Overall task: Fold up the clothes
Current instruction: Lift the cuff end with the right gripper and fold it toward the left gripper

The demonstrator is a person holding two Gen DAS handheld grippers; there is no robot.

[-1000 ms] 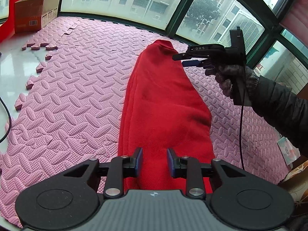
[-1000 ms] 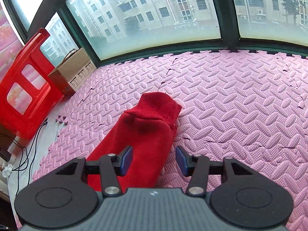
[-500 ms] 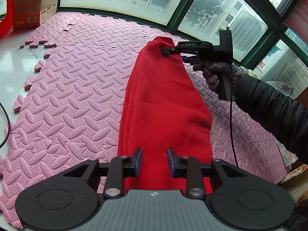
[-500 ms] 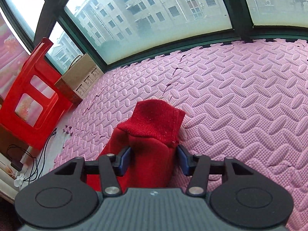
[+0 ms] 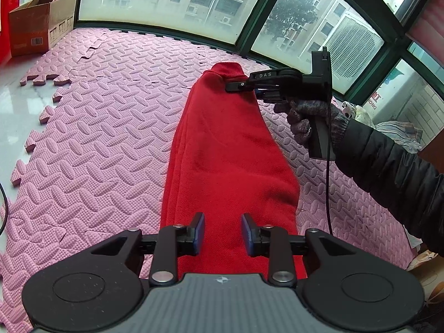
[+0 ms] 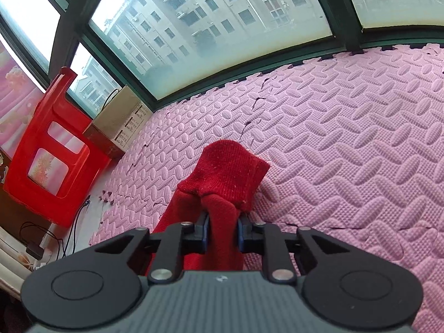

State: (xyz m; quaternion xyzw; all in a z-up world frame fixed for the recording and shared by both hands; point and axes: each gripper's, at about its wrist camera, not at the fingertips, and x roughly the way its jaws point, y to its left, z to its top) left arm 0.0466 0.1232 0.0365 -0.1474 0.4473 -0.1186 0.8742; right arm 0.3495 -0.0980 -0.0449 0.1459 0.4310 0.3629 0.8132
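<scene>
A long red knitted garment [image 5: 222, 149] lies folded into a narrow strip on the pink foam mat [image 5: 105, 127]. Its ribbed cuff end [image 6: 227, 169] points toward the windows. My right gripper [image 6: 222, 233] is shut on the fabric just behind that cuff, and the cloth bunches up between its blue pads. In the left wrist view the same right gripper [image 5: 236, 86] bites the far end from the right, held by a gloved hand [image 5: 310, 116]. My left gripper [image 5: 222, 233] hovers open over the near end, fabric showing between its fingers without being pinched.
A cardboard box [image 5: 41, 22] stands at the far left by the window. A red plastic chair [image 6: 52, 152] and cables [image 6: 50, 236] sit off the mat's left edge on white floor. Crumpled cloth [image 5: 396, 133] lies at the right behind the dark sleeve.
My right gripper came down onto the cuff end and closed on it, bunching the cloth. The left gripper stayed open over the near end.
</scene>
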